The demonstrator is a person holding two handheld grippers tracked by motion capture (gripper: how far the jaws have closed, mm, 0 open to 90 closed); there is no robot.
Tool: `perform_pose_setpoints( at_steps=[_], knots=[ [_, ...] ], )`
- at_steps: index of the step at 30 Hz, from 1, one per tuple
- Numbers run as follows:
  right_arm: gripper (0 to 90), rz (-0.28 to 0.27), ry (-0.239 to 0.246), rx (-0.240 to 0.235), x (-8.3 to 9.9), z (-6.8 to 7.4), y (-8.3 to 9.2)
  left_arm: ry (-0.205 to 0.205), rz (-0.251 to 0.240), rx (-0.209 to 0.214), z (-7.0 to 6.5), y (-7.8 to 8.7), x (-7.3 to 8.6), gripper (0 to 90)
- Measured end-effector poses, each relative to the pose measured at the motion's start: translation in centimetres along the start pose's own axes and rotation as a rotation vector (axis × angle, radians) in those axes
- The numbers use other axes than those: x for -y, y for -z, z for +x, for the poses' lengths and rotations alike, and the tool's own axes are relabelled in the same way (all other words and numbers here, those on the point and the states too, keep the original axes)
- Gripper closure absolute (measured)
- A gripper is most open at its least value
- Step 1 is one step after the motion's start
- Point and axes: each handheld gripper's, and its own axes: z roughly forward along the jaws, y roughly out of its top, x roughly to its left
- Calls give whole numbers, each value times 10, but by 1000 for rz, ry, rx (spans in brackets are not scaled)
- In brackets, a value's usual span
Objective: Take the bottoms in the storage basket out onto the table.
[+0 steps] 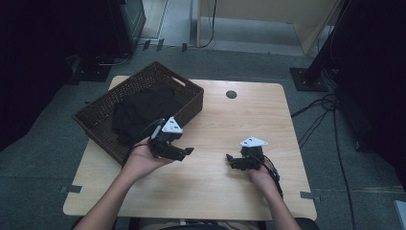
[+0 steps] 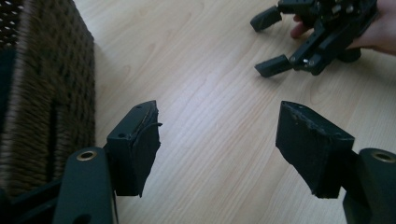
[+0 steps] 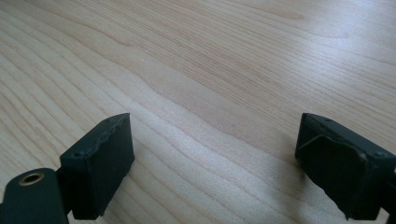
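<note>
My left gripper (image 1: pixel 186 153) hangs over the table's left half, just in front of the wicker basket (image 1: pixel 191 93), and points right. In the left gripper view its jaws (image 2: pixel 218 116) stand wide open with only bare wood between them. My right gripper (image 1: pixel 231 161) rests low at the table's right half, pointing left toward the other one. Its jaws (image 3: pixel 215 126) are open and empty over the wood. The left gripper view also catches the right gripper (image 2: pixel 267 43) at its top right, held in a hand. A black cloth (image 1: pixel 143 112) lies crumpled inside the basket.
The basket's woven wall (image 2: pixel 56 84) stands close on the left of the left gripper. The light wooden table (image 1: pixel 230 124) has a small dark round cap (image 1: pixel 231 94) near its far edge. Cables and dark stands lie on the floor around it.
</note>
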Motion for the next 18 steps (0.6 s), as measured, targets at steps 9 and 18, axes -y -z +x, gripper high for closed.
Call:
perform_pose_setpoints(
  at_steps=[9, 18],
  knots=[
    [112, 0, 1, 0, 0, 0, 0, 2, 6, -37, 23, 17, -13, 302],
    [112, -1, 0, 0, 0, 0, 0, 20, -20, -69, 50, 34, -15, 287]
  ],
)
